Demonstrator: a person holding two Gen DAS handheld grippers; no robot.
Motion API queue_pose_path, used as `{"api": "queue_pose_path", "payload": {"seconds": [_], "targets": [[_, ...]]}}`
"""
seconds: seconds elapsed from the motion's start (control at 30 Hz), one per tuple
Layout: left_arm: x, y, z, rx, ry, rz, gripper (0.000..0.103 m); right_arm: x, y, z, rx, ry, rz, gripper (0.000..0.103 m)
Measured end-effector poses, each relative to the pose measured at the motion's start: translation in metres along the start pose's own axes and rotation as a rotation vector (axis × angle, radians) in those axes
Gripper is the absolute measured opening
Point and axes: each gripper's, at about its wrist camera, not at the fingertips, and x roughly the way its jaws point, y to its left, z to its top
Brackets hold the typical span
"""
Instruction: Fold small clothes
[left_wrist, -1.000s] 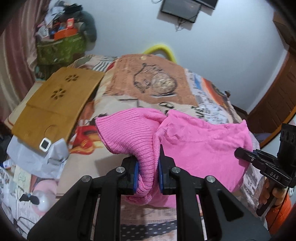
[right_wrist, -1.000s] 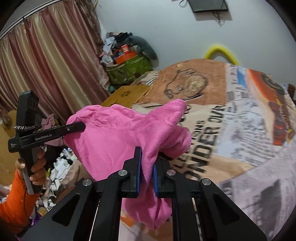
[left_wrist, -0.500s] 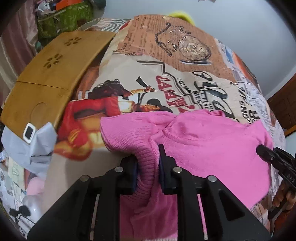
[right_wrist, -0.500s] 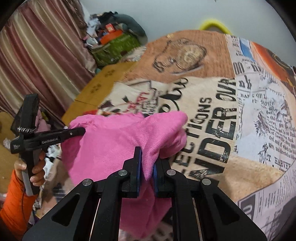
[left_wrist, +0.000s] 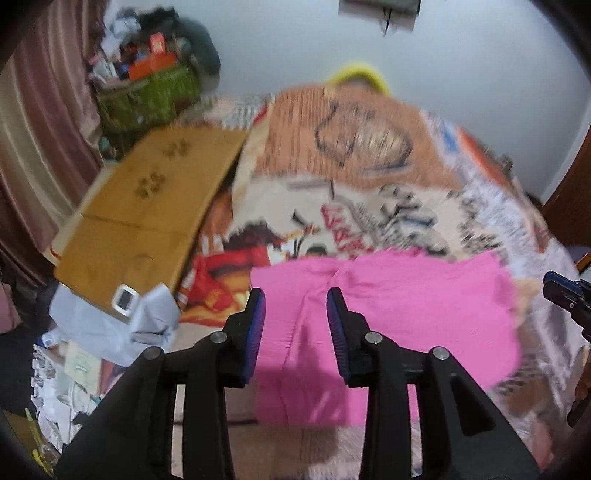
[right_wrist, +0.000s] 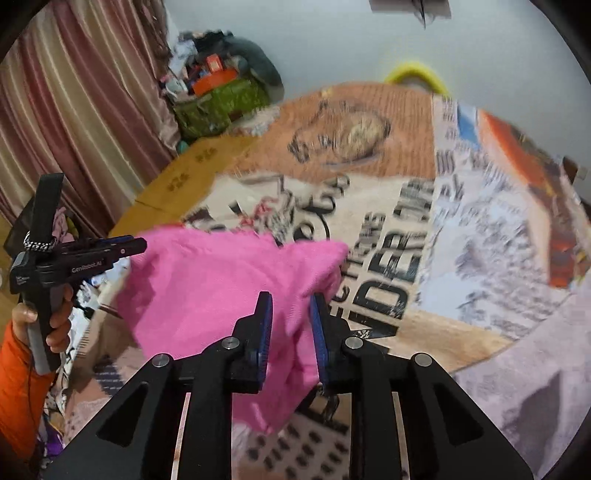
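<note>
both grippers (left_wrist: 295, 325) (right_wrist: 291, 325) tilt down, apparently opening over pink garment (left_wrist: 406, 314).

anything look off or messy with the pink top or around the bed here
The pink garment lies rumpled on the printed bedspread, its near edge hanging past the bed's edge, unfolded. Beside the bed, the floor clutter of papers looks strewn. Nothing looks damaged or spilled.

— How many garments on the bed (left_wrist: 369, 206)?
— One, a pink garment (left_wrist: 406, 295).
— And tongs?
— Two: the left tongs (left_wrist: 294, 325) and the right tongs (right_wrist: 291, 328).
— Anything along the bed's left edge?
— One wooden board (left_wrist: 147, 206), one grey cloth (left_wrist: 110, 325), and one green bag (left_wrist: 147, 96) past the far left corner.
</note>
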Motion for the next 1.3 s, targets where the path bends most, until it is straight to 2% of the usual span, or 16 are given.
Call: {"api": "queue_pose_path", "payload": {"seconds": [0.23, 0.37, 0.57, 0.67, 0.7, 0.73, 0.93, 1.03, 1.17, 1.3], "targets": [[-0.136, -0.02, -0.01, 0.001, -0.247, -0.082, 0.035, -0.112, 0.048, 0.008, -0.08, -0.246, 0.04, 0.019], [-0.212, -0.04, -0.032, 0.021, -0.406, -0.105, 0.035, -0.168, 0.079, 0.003, -0.136, -0.381, 0.055, 0.019], [-0.284, -0.065, -0.071, 0.051, -0.567, -0.108, 0.035, -0.224, 0.113, -0.021, -0.179, -0.518, 0.074, 0.019], [-0.305, -0.076, -0.09, 0.056, -0.619, -0.085, 0.041, -0.242, 0.126, -0.037, -0.191, -0.563, 0.064, 0.021], [-0.311, -0.08, -0.097, 0.057, -0.637, -0.075, 0.047, -0.245, 0.128, -0.041, -0.193, -0.572, 0.06, 0.027], [-0.314, -0.082, -0.102, 0.057, -0.645, -0.07, 0.054, -0.247, 0.129, -0.044, -0.194, -0.579, 0.055, 0.037], [-0.333, -0.092, -0.127, 0.043, -0.689, -0.055, 0.078, -0.257, 0.14, -0.06, -0.211, -0.615, -0.001, 0.079], [-0.341, -0.094, -0.135, 0.041, -0.701, -0.052, 0.089, -0.258, 0.138, -0.059, -0.2, -0.626, -0.016, 0.087], [-0.343, -0.096, -0.138, 0.051, -0.714, -0.036, 0.097, -0.263, 0.137, -0.062, -0.188, -0.634, -0.031, 0.1], [-0.346, -0.099, -0.142, 0.058, -0.721, -0.035, 0.1, -0.265, 0.137, -0.064, -0.19, -0.646, -0.041, 0.102]]}}
